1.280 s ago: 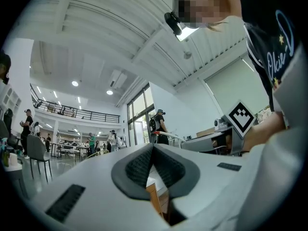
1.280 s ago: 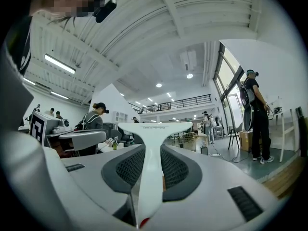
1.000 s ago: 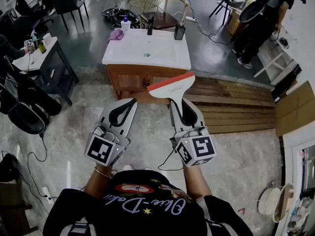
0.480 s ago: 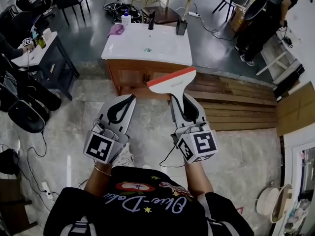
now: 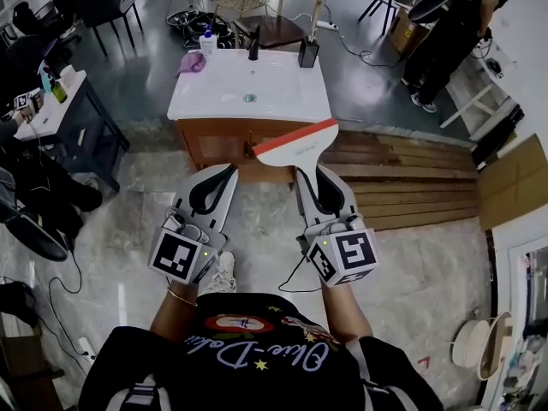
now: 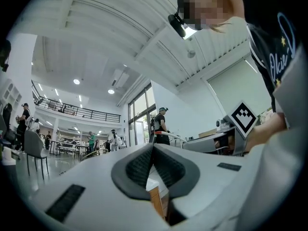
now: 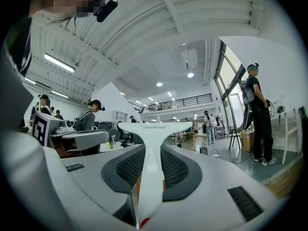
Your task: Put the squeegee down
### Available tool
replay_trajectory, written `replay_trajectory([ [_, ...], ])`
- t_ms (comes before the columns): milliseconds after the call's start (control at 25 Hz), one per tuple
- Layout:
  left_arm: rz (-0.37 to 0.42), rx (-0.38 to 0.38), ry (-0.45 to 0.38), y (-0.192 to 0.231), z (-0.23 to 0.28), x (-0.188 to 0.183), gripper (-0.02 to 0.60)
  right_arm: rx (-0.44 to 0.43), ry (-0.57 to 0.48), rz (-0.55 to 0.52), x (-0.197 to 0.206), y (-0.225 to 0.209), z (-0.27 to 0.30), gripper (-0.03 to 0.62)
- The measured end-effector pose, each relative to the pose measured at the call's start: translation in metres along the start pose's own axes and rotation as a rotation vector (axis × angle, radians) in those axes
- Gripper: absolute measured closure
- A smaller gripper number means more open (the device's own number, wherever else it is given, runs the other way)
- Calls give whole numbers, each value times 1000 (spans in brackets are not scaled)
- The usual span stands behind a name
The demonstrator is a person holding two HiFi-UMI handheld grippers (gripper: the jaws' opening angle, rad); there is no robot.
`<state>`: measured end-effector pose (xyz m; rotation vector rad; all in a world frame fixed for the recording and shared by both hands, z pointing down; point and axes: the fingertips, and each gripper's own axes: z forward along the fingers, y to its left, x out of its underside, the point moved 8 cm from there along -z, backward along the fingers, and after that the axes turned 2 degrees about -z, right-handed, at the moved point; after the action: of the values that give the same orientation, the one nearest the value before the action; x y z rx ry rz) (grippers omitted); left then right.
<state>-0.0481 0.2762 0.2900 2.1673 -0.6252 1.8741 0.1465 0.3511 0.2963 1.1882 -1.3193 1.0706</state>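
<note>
The squeegee (image 5: 295,144) is white with a red blade edge; its handle runs back between the jaws of my right gripper (image 5: 306,173), which is shut on it. It is held level in the air, blade crosswise, short of the white vanity top (image 5: 282,101). In the right gripper view the squeegee (image 7: 154,128) rises out of the right gripper (image 7: 150,149) with both dark pads pressed on its handle. My left gripper (image 5: 228,172) hangs beside it, shut and empty; in the left gripper view the tips of the left gripper (image 6: 153,146) meet.
The wooden vanity has a basin drain (image 5: 250,98), a purple cloth (image 5: 191,62), a white bottle (image 5: 206,41), a black dispenser (image 5: 253,48) and a black holder (image 5: 308,54) at its back. Wooden planks (image 5: 411,187) lie right; a desk (image 5: 60,101) stands left; a person (image 5: 445,41) stands far right.
Both grippers have moved a little forward toward the vanity, which now sits nearer and further left in the head view. The right gripper's hold on the squeegee is unchanged.
</note>
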Motion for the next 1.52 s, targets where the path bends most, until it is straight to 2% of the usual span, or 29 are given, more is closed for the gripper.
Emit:
replay_trajectory([
  [200,-6,29,9,19,19,9,586,23,19,5,6,-8,21,507],
  [480,-18,25,24,49,35,17,586,37,29,12,8,-15,52,507],
  [1520,-47,52,20,143,60,37,586,60,46,-7,15,-5,146,507],
])
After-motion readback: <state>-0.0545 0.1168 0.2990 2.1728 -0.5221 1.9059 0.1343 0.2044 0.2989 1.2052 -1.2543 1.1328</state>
